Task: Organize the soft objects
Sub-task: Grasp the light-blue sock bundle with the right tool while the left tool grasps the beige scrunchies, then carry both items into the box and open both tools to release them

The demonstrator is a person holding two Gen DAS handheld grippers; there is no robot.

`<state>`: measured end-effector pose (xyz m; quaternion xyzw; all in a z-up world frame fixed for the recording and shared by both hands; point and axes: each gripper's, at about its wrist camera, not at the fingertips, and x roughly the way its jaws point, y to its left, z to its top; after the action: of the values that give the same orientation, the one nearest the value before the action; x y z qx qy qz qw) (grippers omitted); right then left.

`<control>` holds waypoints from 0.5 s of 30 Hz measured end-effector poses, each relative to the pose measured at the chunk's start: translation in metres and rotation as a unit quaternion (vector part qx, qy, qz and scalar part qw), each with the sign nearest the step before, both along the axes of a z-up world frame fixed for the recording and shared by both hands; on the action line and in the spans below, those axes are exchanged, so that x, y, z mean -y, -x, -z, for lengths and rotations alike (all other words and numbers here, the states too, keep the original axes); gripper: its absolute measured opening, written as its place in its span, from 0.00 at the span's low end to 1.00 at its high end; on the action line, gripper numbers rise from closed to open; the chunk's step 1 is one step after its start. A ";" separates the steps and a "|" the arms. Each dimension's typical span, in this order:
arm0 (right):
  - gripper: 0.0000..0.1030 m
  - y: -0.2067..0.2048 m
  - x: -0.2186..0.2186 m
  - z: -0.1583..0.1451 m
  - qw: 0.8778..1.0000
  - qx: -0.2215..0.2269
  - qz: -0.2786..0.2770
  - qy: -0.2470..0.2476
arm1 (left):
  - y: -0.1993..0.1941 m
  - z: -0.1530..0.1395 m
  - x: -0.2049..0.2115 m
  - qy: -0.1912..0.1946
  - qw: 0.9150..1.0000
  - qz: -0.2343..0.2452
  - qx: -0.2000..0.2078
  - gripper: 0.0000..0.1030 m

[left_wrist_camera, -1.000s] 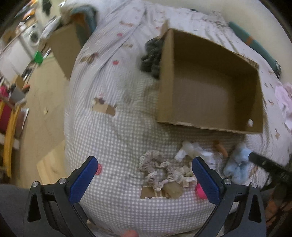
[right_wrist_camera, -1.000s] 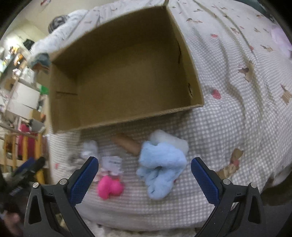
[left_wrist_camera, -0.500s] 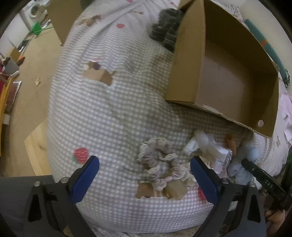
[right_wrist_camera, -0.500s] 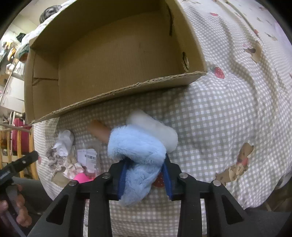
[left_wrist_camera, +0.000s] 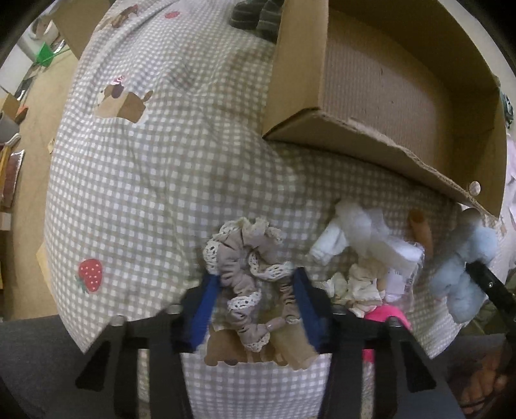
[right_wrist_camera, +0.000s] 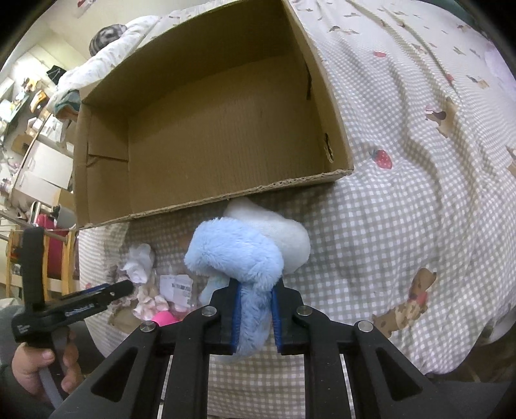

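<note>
An open cardboard box (right_wrist_camera: 225,135) lies on a checked bedspread (right_wrist_camera: 419,161); it also shows in the left wrist view (left_wrist_camera: 387,96). My right gripper (right_wrist_camera: 254,309) is shut on a fluffy light-blue plush (right_wrist_camera: 235,254), lifted just in front of the box. That plush shows at the right of the left wrist view (left_wrist_camera: 464,270). My left gripper (left_wrist_camera: 254,293) has its jaws closed around a beige lace-trimmed scrunchie (left_wrist_camera: 248,270) on the bedspread. A pile of small white and cream cloths (left_wrist_camera: 364,251) and a pink item (left_wrist_camera: 387,317) lie between the two.
A dark knitted item (left_wrist_camera: 258,16) lies behind the box's left side. A brown stick-like object (left_wrist_camera: 421,228) lies near the box front. The bed's edge drops to a wooden floor (left_wrist_camera: 29,129) at the left. Shelves and clutter (right_wrist_camera: 29,129) stand beyond.
My left gripper moved forward and closed around the scrunchie. My right gripper closed on the blue plush and lifted it toward the box.
</note>
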<state>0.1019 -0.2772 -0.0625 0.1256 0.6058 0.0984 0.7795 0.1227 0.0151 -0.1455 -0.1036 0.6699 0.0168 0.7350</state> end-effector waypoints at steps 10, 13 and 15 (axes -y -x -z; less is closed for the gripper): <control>0.17 0.003 0.000 -0.006 1.000 0.010 -0.003 0.005 | 0.005 -0.017 -0.011 -0.009 0.999 -0.002 0.034 0.15; 0.17 0.006 0.006 -0.008 1.000 0.010 0.002 0.005 | 0.005 -0.023 -0.024 -0.006 0.999 -0.019 0.045 0.14; 0.17 0.008 0.009 -0.009 1.000 0.011 0.003 0.005 | 0.008 -0.030 -0.029 0.002 0.998 -0.028 0.048 0.13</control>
<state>0.0940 -0.2858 -0.0530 0.1223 0.5975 0.0948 0.7868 0.1145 0.0445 -0.1160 -0.1242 0.6307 0.0308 0.7654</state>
